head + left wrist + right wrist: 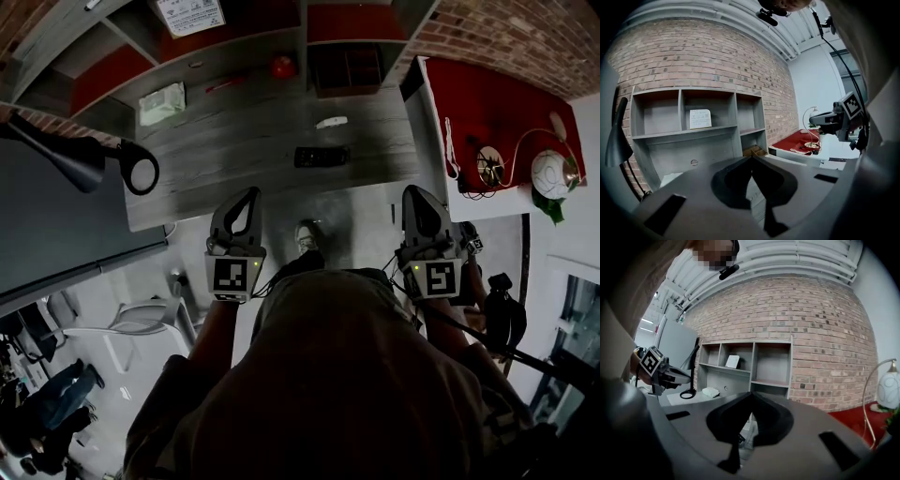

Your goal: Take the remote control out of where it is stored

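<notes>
Here, in the head view, the slim black rectangular remote control point(322, 157) lies flat in the open on top of the grey wood-grain desk point(234, 141), a little above the frame's centre, and nothing touches it. The left gripper point(249, 199) and the right gripper point(413, 195) are held side by side lower in the picture, near the desk's front edge. Both are well apart from the remote control, which sits higher in the frame and between them. In the left gripper view the left gripper point(751, 157) has its two dark jaws pressed together at the tips with nothing between them. The right gripper view shows the right gripper point(751, 393) likewise closed tip to tip and empty. Just above and right of the remote control lies a small white oblong object point(331, 122). Toward the desk's upper left is a pale green-white packet point(162, 103), and a small red round object point(283, 67) rests near the top of the frame. A black desk lamp with a ring head point(80, 159) reaches in from the left edge. In the left gripper view a grey open shelf unit point(712, 145) stands at the desk's back against a red brick wall point(693, 56), with a white printed sheet point(700, 119) leaning in its middle upper compartment. At the head view's right edge, a red cloth-covered table point(506, 103) carries a lamp with a white globe shade point(548, 173).
</notes>
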Demonstrator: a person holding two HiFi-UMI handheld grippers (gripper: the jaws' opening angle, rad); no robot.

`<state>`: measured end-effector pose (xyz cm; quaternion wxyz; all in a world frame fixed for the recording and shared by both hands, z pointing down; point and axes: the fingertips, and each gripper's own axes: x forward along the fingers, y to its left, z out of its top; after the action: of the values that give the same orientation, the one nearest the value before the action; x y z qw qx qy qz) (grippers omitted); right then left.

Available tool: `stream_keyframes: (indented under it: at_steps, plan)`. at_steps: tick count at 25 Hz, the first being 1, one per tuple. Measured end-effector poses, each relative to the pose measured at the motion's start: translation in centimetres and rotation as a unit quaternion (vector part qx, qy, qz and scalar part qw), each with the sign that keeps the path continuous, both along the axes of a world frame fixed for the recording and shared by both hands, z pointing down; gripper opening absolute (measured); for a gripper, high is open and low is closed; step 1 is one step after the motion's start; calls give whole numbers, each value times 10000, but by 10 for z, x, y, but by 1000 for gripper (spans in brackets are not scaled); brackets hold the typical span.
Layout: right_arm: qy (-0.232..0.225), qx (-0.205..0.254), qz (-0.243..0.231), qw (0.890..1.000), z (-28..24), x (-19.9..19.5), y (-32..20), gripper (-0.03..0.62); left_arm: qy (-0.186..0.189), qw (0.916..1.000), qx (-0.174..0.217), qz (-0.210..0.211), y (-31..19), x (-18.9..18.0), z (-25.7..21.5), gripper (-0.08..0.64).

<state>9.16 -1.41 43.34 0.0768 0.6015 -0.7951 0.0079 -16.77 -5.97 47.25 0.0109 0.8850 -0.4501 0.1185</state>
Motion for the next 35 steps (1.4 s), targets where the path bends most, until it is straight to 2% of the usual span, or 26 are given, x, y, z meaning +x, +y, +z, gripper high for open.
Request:
stream_keyframes:
  at_steps: [6, 14, 21, 31, 35]
  plan:
    - [124, 83, 90, 9998, -3, -7, -10, 14, 71, 9998, 115, 176, -16, -2, -4, 11]
    - [40, 177, 55, 9998, -11, -18, -20, 14, 213, 9991, 315, 196, -25, 0, -21, 11]
    - [-60, 158, 131, 9998, -15, -8, -28, 14, 194, 9993, 267, 197, -33, 8, -23, 11]
    - [-74, 197, -55, 9998, -24, 0, -46, 14, 212, 9993, 294, 23, -44, 16, -37, 11]
    - [-3, 239, -178, 9996, -25, 5, -50, 14, 105, 9996, 247, -15, -46, 24, -36, 11]
